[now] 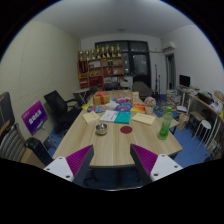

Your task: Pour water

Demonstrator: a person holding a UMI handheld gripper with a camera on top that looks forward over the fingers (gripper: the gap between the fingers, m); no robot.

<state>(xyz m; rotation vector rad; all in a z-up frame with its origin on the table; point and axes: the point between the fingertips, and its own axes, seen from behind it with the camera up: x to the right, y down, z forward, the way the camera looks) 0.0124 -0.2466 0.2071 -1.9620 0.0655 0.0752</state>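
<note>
The gripper (112,163), fingers apart and holding nothing, hangs short of the table's (110,145) near edge, while the green bottle (165,126) — likely the pourer — stands by the right edge, where a wide approach among clutter risks toppling it.

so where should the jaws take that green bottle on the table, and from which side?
Probably mid-body, coming in level from the near table edge. The green bottle stands upright on the table, right of the papers, so its tall, narrow sides give the fingers two opposite faces. The gripper is well short of it, jaws open. Its cap is too small to judge from here.
</note>
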